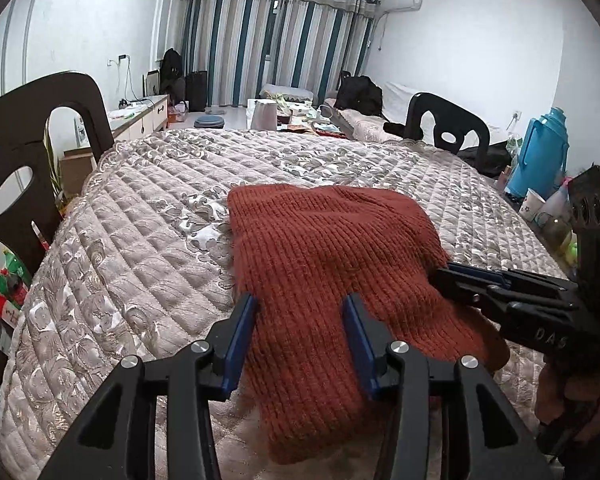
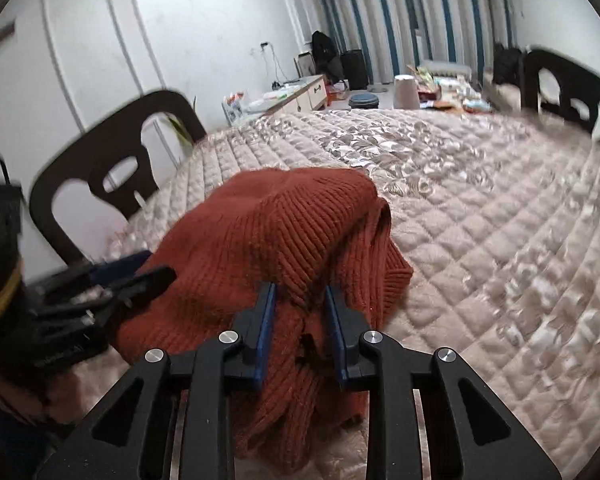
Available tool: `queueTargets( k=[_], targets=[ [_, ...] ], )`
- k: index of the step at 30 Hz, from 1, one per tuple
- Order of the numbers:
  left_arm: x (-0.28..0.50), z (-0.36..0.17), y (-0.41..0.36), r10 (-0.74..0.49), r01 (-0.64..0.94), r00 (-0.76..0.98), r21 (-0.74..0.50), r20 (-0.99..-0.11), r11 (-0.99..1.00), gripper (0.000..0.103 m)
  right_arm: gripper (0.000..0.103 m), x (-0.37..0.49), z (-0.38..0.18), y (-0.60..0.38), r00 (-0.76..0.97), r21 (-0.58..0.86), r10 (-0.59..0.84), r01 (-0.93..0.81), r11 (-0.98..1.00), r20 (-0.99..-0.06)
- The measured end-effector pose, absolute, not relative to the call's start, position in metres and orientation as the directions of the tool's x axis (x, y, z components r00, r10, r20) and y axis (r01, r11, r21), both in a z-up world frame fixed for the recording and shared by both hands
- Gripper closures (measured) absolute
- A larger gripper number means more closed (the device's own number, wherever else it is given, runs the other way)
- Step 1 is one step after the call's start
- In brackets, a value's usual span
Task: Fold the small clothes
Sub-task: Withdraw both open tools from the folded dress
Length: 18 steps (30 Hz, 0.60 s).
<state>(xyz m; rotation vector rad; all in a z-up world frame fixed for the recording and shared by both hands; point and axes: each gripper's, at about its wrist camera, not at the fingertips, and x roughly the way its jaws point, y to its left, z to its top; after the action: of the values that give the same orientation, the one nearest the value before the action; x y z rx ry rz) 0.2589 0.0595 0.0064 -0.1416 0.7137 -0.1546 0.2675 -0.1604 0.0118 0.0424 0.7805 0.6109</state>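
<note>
The rust-red ribbed knit garment (image 1: 332,264) lies bunched on the quilted beige bench cover (image 1: 140,216). The right gripper (image 2: 300,304) pinches a fold; the left gripper (image 1: 300,316) stands released. That thin pinch may slip, collapsing the fold.

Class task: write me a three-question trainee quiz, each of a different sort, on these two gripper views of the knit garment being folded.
1. True or false: the left gripper has its jaws spread apart over the rust knit garment.
2. Multiple choice: the right gripper is pinching A) the quilted cover, B) a bunched fold of the garment, C) nothing.
3. Fill in: the blue thermos stands at the table's ____ side in the left wrist view.

Key: 1 true; 2 B; 3 right.
</note>
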Motion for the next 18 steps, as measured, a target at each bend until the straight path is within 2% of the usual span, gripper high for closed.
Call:
queueTargets(
  k=[7,11,13,18],
  targets=[
    [0.235,0.019,0.061,-0.154,0.07,0.75,-0.154,-0.643,0.986,0.054,0.077,0.23,0.035,-0.168,0.564,0.205,0.519,-0.525,0.826,-0.642],
    [0.21,0.021,0.062,-0.128,0.043,0.755,-0.146,-0.644,0.988,0.053,0.062,0.199,0.039,-0.171,0.582,0.173,0.495,-0.52,0.836,-0.645],
    [0.196,0.02,0.062,-0.111,0.029,0.757,-0.137,-0.644,0.99,0.049,0.062,0.185,0.036,-0.172,0.586,0.147,0.469,-0.512,0.846,-0.66],
    [0.169,0.014,0.06,-0.077,0.008,0.754,-0.108,-0.652,0.994,0.047,0.062,0.154,0.027,-0.171,0.61,0.073,0.423,-0.513,0.855,-0.67]
  ],
)
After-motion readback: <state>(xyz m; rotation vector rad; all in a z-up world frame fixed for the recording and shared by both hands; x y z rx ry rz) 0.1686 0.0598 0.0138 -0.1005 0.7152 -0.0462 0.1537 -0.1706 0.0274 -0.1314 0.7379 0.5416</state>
